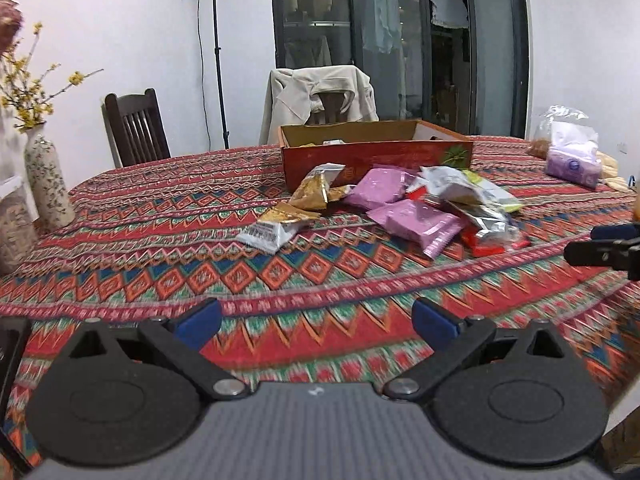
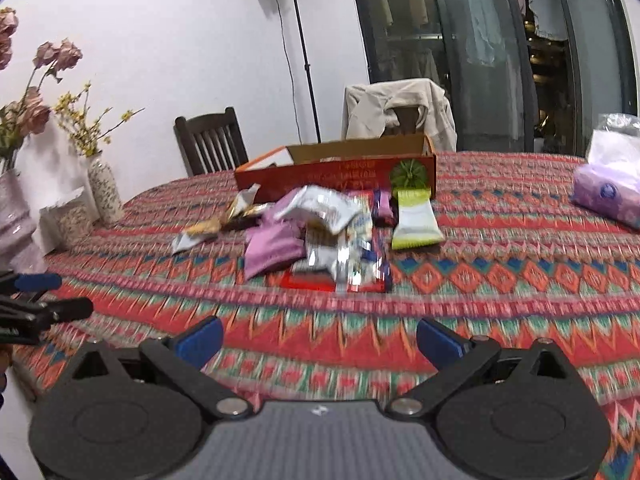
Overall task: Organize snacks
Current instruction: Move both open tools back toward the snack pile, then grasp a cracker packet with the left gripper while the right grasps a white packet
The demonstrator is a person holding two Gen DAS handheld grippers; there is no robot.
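Note:
A pile of snack packets lies mid-table: pink packets (image 1: 416, 222) (image 2: 272, 250), gold packets (image 1: 316, 190), a white packet (image 1: 266, 236), silver ones (image 2: 320, 206), a red one (image 1: 496, 246) and a green-and-white packet (image 2: 414, 220). Behind the pile stands an open red cardboard box (image 1: 376, 154) (image 2: 340, 178). My left gripper (image 1: 316, 324) is open and empty, low over the cloth, short of the pile. My right gripper (image 2: 318, 338) is open and empty too, also short of the pile. Each gripper shows at the edge of the other's view, the right one (image 1: 600, 246) and the left one (image 2: 44, 296).
The table wears a red patterned cloth (image 1: 200, 272). Vases with flowers (image 1: 48, 184) (image 2: 104, 192) stand at the left. A purple tissue pack (image 1: 572, 166) (image 2: 608, 196) and a plastic bag lie at the right. Two chairs (image 1: 136, 128), one draped with a coat (image 1: 320, 96), stand behind.

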